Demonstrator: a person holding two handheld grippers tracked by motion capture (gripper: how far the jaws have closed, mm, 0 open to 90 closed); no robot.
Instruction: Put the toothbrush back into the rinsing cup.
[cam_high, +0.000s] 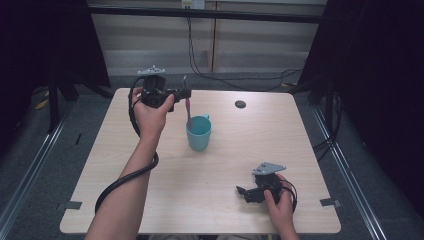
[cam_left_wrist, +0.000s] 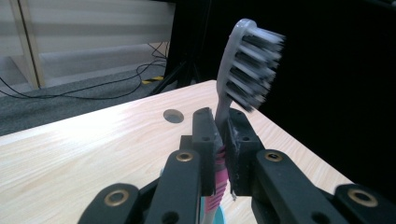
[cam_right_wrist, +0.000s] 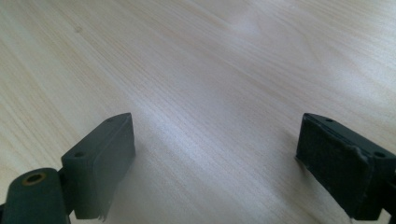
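While held: the left gripper (cam_left_wrist: 223, 140) has its jaws pinched on the toothbrush (cam_left_wrist: 243, 65), clamping the pink handle just below the grey neck.
Toothbrush position: upright, bristle head up, lower handle reaching down into the teal cup (cam_high: 199, 134) near the middle of the tabletop (cam_high: 150, 165).
Handling: light and stiff by the look of it; the smooth plastic handle could slip or pivot between the pads.
Grip point: the thicker pink section seems safest; the thin neck may flex, and the bristles give no hold.
Cup: looks light, so a sideways nudge from the handle might tip it.
Right gripper (cam_high: 246, 194): jaws spread wide, nothing between them, resting low at the near right of the tabletop.
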